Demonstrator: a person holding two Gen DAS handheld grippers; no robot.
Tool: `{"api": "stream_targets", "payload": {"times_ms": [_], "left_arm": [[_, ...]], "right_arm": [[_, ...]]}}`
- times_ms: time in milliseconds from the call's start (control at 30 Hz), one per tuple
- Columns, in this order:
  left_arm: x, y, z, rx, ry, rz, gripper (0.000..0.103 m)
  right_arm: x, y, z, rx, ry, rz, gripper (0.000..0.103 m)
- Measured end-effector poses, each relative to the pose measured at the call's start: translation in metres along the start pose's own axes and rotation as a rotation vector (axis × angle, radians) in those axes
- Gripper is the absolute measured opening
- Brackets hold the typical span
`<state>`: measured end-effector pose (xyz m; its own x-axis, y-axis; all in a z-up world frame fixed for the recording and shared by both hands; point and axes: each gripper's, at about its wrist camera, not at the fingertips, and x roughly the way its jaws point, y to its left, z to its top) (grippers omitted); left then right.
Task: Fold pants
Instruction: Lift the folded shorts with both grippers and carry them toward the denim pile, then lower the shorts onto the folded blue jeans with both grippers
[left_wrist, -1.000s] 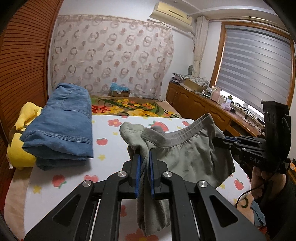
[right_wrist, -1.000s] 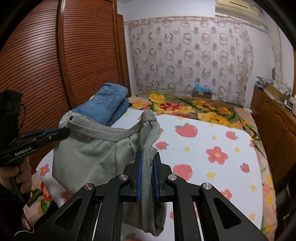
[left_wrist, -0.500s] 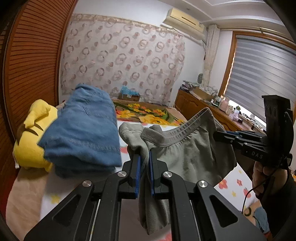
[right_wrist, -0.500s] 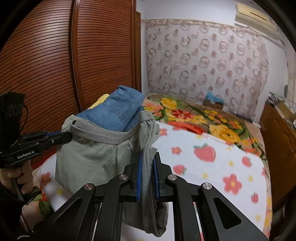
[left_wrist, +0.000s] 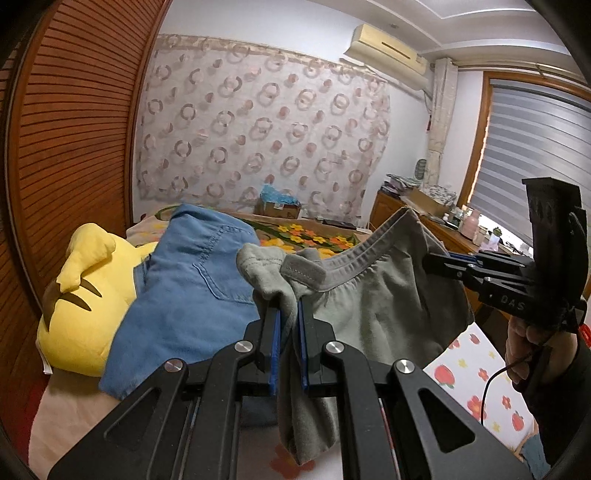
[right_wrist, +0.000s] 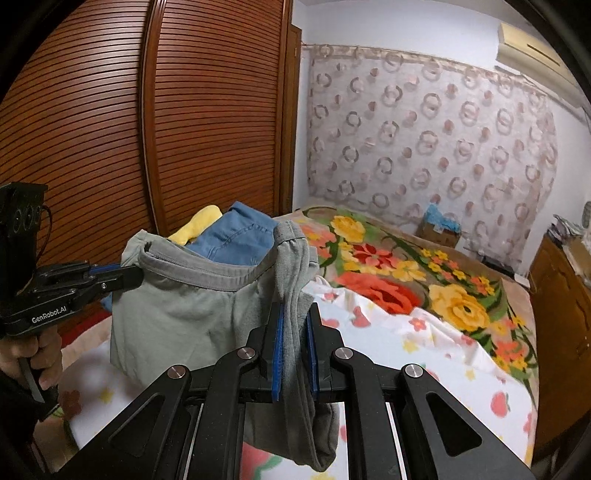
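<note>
Grey pants (left_wrist: 373, 306) clamped in both hand-held grippers, left (left_wrist: 287, 321) and right (right_wrist: 294, 328), now nearer the folded jeans (left_wrist: 192, 280)

Held up over the bed (right_wrist: 424, 343) between left gripper (left_wrist: 287, 332) and right gripper (right_wrist: 295, 332), one at each end of the waistband: pants (left_wrist: 373, 306). Behind them, toward the wardrobe (right_wrist: 110, 122) side, folded jeans (left_wrist: 192, 291) lying partly on a plush toy (left_wrist: 77, 325). Farther back, against the curtain (left_wrist: 258, 125), probably a cardboard box (left_wrist: 277, 210). Right of the bed, a cabinet (right_wrist: 561, 314)
</note>
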<state>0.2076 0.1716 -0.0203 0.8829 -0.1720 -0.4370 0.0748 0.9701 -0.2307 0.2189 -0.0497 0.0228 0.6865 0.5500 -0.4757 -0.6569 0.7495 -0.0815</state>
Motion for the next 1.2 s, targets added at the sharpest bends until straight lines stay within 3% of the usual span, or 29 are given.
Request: {"api": "stream_targets", "payload": {"times_ms": [500,767,1200], "left_arm": [[0.008,0.039,0.025,-0.032,-0.034,0.092,0.010],[0.007,0.061,0.006,-0.116,-0.045,0.170,0.010],[0.000,0.066,-0.015,-0.209,-0.074,0.226,0.010]], "right_arm": [[0.084,-0.036,0.051,-0.031,-0.005,0.123,0.011],[0.141,-0.029,0.075,-0.117,0.011,0.159,0.011],[0.198,-0.011,0.091,-0.227,0.037,0.214,0.011]]}}
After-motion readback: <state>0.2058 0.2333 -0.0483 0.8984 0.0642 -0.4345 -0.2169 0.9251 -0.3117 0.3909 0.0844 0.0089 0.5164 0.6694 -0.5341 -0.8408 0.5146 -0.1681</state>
